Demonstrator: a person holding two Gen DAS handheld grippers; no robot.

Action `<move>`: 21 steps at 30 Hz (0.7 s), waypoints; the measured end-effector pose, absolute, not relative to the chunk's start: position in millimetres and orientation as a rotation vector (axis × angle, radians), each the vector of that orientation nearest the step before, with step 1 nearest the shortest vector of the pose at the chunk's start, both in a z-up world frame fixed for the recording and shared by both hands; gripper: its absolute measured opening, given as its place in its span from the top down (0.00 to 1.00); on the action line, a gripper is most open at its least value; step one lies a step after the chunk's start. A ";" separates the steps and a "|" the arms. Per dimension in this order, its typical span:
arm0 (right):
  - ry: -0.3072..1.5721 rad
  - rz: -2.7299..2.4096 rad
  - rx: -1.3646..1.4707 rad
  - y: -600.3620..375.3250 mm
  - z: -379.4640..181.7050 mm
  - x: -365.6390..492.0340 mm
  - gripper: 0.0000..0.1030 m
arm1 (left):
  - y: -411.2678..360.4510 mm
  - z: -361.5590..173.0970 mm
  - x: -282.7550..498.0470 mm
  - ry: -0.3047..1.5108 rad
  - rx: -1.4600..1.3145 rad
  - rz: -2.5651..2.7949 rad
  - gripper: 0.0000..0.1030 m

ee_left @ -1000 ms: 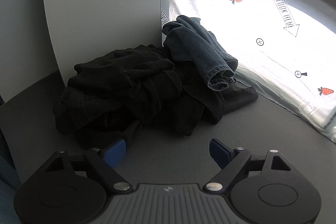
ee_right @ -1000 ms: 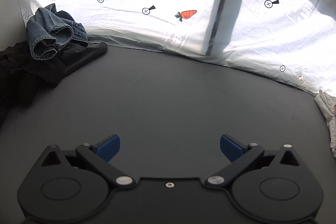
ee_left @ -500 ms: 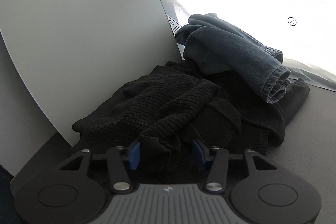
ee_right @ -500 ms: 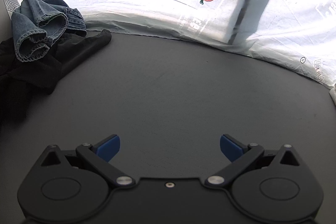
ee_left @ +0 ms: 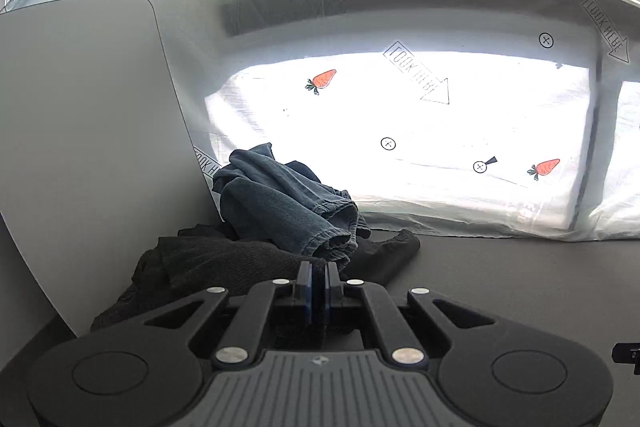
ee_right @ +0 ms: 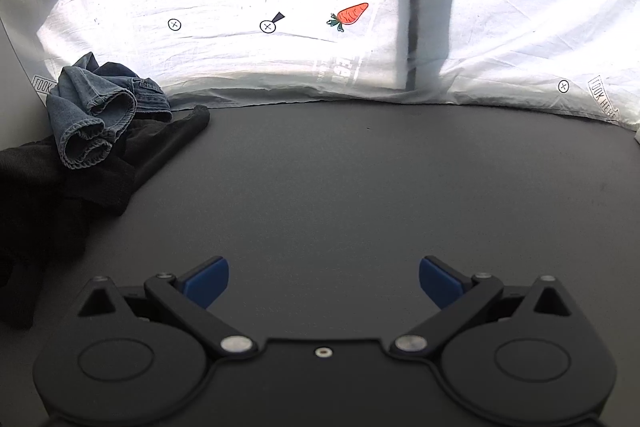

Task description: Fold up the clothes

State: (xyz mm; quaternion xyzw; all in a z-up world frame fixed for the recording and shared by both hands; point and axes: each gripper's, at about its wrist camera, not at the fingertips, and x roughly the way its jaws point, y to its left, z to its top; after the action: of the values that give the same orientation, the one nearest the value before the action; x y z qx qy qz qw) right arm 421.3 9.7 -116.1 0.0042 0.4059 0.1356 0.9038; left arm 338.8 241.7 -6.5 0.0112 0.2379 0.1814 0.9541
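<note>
only the left claw (ee_left: 316, 283) view shows it clamped on the black garment (ee_left: 224, 263); right claw (ee_right: 324, 279) apart.

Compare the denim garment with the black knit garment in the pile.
The denim garment is faded blue with stitched hems; the black knit garment is dark and ribbed. The denim sits bunched on top of the pile, while the knit spreads beneath it. The left claw is shut on the knit; the denim is untouched. Both lie crumpled and unfolded.

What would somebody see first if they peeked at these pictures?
Probably the crumpled blue jeans on top of the black clothes, heaped at the left of the grey table. Behind glows a bright white sheet with orange carrots.
</note>
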 end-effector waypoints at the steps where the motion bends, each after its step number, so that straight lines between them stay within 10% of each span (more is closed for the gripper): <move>1: 0.832 0.270 0.015 -5.8 -113.6 418.0 0.00 | 216.3 -4.5 337.7 0.479 0.016 0.316 0.95; 13: 0.772 -0.064 0.100 -236.1 -82.7 384.0 0.00 | -71.6 -48.9 359.9 0.634 -0.135 -0.364 0.85; 17: 0.763 -0.161 0.141 -283.3 -86.3 374.5 0.00 | -78.2 -65.7 366.7 0.703 -0.194 -0.337 0.49; 21: 0.775 -0.143 0.170 -286.4 -95.5 378.7 0.00 | -38.0 -64.6 361.6 0.723 -0.249 -0.225 0.41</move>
State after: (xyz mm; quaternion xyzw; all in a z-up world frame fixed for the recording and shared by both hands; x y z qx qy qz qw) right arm 378.7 -286.4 -95.5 0.0828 0.3772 -0.0695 0.9198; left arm 361.6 -38.0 -64.6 -0.1211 0.3519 -0.1094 0.9217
